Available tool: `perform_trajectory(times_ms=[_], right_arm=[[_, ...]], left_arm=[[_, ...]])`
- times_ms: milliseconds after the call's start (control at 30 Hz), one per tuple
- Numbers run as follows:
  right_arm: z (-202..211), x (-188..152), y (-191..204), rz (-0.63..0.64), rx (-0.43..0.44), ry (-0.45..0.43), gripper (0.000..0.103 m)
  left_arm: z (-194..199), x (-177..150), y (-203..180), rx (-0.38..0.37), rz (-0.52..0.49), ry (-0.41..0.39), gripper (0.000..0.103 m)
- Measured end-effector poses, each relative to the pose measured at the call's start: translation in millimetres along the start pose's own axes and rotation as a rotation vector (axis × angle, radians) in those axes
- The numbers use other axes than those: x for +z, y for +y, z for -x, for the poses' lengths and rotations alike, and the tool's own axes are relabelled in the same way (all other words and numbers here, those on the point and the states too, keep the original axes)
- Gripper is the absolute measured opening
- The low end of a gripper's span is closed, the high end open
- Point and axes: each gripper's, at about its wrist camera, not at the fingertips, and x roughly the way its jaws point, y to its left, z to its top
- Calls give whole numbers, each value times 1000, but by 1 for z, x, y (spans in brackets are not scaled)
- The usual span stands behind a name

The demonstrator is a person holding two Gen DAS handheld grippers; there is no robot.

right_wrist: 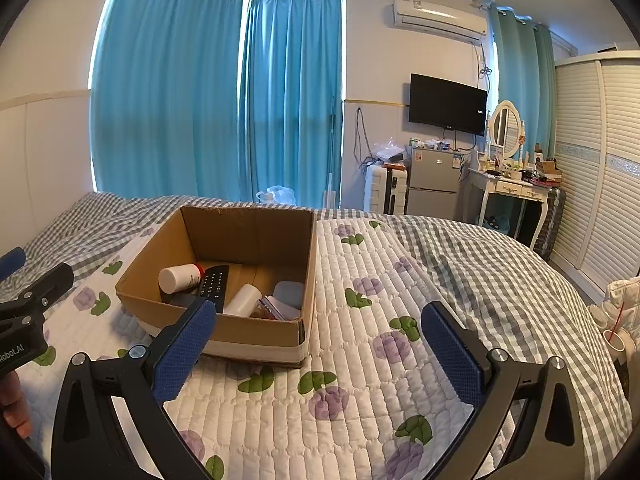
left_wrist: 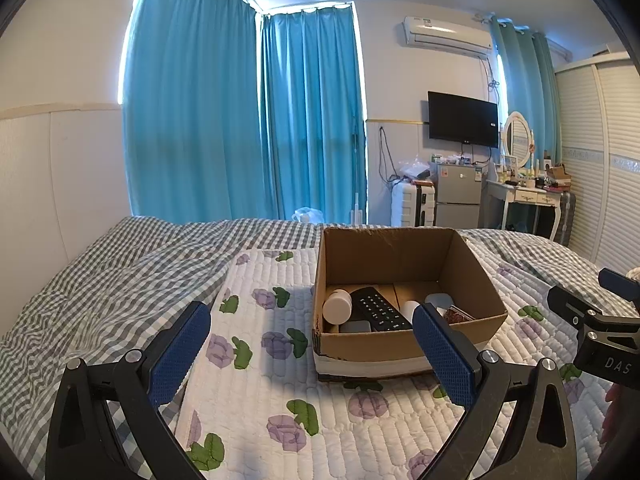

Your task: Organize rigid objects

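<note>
**Both grippers wide and empty above the quilt, objects gathered in the box**

The left gripper (left_wrist: 312, 352), black-framed with blue textured pads, hangs above the bed with its jaws spread wide and nothing between them. The right gripper (right_wrist: 320, 348), of the same build, is likewise spread wide and empty. Each one appears at the edge of the other's view, with part of a hand (right_wrist: 16, 408) visible behind the left one.

Beneath them lies a white quilted pad printed with purple flowers and green leaves (left_wrist: 256, 380), spread over a grey-and-white checked bedcover (left_wrist: 80, 280). On the pad stands an open brown cardboard box (right_wrist: 256, 236), just ahead of the left gripper and ahead-left of the right one.

Inside the box lie a black remote control with white buttons (right_wrist: 214, 282), a white plastic bottle with a red band (right_wrist: 180, 276) on its side at the left, a second white cylindrical bottle (right_wrist: 244, 300) beside the remote, a pale blue rounded case (right_wrist: 289, 294) near the right wall, and a small patterned reddish-brown packet (left_wrist: 456, 314).

Beyond the bed hang turquoise curtains (left_wrist: 240, 120), with a wall-mounted black television (left_wrist: 462, 118) further right.
</note>
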Motion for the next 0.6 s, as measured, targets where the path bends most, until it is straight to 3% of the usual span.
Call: perform_trajectory(times_ms=[600], right_arm=[[-4,-2,1,11,-2,13,103]], left_arm=[[0,-1,-1,-12,4,3,103]])
